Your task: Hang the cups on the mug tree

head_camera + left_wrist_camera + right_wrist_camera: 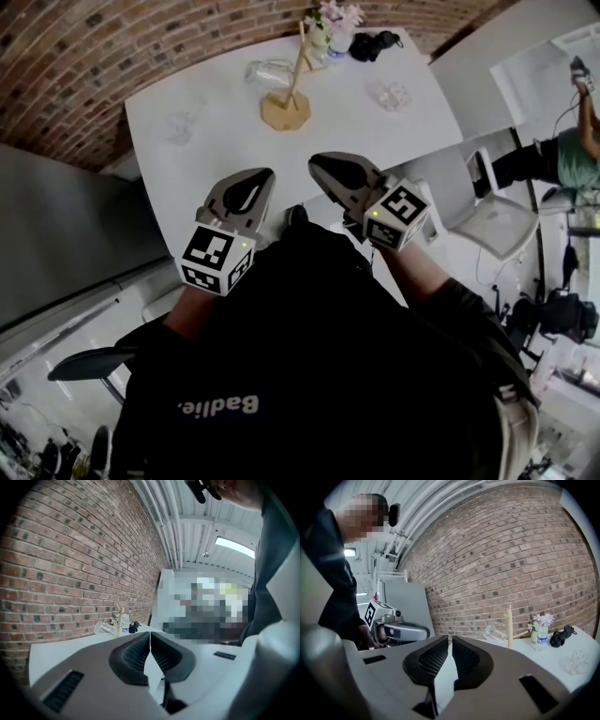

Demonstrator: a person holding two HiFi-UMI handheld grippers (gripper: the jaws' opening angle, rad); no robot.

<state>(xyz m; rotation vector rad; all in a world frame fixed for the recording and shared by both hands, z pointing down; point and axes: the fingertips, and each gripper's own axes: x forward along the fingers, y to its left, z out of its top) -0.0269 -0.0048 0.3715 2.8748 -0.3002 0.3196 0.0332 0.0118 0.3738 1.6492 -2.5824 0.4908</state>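
A wooden mug tree (286,101) stands at the far side of the white table (216,178). One clear glass cup (267,73) hangs on its left arm. Two more clear cups rest on the table: one at the left (181,125), one at the right (391,94). My left gripper (265,174) and right gripper (315,161) hover side by side over the near table edge, well short of the tree. Both are shut with nothing between the pads. The tree (509,627) and the hung cup (495,632) show beyond the right gripper's jaws (450,638).
A small vase of flowers (333,23) and a black object (373,44) sit at the table's far edge behind the tree. A brick wall runs behind the table. A white chair (497,220) stands to the right, a grey panel (66,234) to the left.
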